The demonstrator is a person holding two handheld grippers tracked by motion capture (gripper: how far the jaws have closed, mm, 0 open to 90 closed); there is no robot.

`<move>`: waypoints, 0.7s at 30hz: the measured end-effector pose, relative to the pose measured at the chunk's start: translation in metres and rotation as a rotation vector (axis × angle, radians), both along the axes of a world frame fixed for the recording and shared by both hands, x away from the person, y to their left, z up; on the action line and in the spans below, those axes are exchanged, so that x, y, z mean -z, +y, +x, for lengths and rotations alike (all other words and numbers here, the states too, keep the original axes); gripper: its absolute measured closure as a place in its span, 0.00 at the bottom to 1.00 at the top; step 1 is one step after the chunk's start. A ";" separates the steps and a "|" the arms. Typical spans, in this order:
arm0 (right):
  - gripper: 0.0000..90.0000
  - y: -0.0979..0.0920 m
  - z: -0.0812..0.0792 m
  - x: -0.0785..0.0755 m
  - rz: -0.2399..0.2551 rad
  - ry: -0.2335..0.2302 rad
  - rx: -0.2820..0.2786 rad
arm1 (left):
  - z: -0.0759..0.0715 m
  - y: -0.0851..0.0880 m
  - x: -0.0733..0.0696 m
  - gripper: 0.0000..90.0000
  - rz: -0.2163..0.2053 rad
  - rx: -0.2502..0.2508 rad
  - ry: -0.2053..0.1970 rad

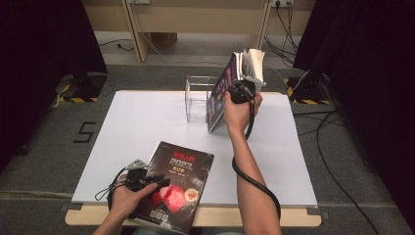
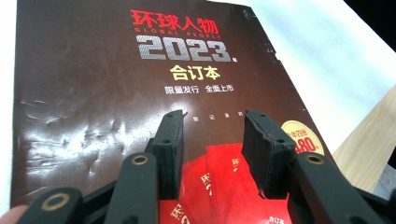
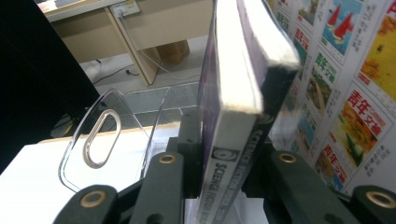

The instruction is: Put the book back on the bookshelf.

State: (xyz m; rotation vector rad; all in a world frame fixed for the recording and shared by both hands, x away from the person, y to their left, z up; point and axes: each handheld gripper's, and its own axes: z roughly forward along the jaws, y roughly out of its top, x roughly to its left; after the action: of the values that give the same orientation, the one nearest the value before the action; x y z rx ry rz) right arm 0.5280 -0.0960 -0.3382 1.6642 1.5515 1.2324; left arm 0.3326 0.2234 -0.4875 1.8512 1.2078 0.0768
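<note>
magazines are the work here: one purple-covered magazine [image 1: 221, 93] stands upright near the far edge of the tabletop [image 1: 147, 117], toward the far right corner, its lower edge seemingly down on the white surface and its top pages [image 1: 252, 61] fanning open above the hand. the right gripper [image 1: 241, 91] pinches it by the spine side; in the right gripper view the jaws press on both faces of the thick magazine [image 3: 233, 140], with the spine lettering cut off at the bottom of that view so only part of it reads. a loose page [image 3: 345, 93] full of small coloured cover pictures hangs at the right and runs out of frame. just beside the magazine, on its left, stands a clear plastic holder [image 1: 198, 98]; its walls are see-through and hard to trace in the high view, and in the right gripper view its side with an oval handle slot [image 3: 100, 137] is partly hidden behind the jaws. whether the magazine touches the holder cannot be told.

a second, dark brown magazine [image 1: 176, 181] lies flat at the near edge of the tabletop, left of the middle, its lower corner jutting over the edge. the left gripper [image 1: 161, 182] rests over its cover with the jaws spread and nothing between them; in the left gripper view the cover [image 2: 140, 84] shows red and gold print, with its lower part hidden by the jaws. the left hand [image 1: 128, 198] covers the magazine's near left corner.
</note>
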 end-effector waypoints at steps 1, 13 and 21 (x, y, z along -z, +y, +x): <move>0.84 0.000 0.000 0.000 0.006 0.003 -0.001 | 0.000 0.000 0.000 0.65 0.000 0.001 -0.001; 0.85 0.013 0.003 -0.011 -0.052 -0.058 -0.073 | 0.001 0.003 0.002 0.65 -0.002 -0.005 0.002; 0.85 0.009 0.003 -0.016 -0.078 -0.115 -0.028 | 0.001 0.005 0.001 0.65 -0.005 -0.009 -0.001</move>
State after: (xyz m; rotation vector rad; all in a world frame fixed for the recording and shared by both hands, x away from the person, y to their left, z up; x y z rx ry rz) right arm 0.5308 -0.0875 -0.3223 1.5006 1.5376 1.2437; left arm 0.3339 0.2280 -0.4884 1.8416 1.2142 0.0796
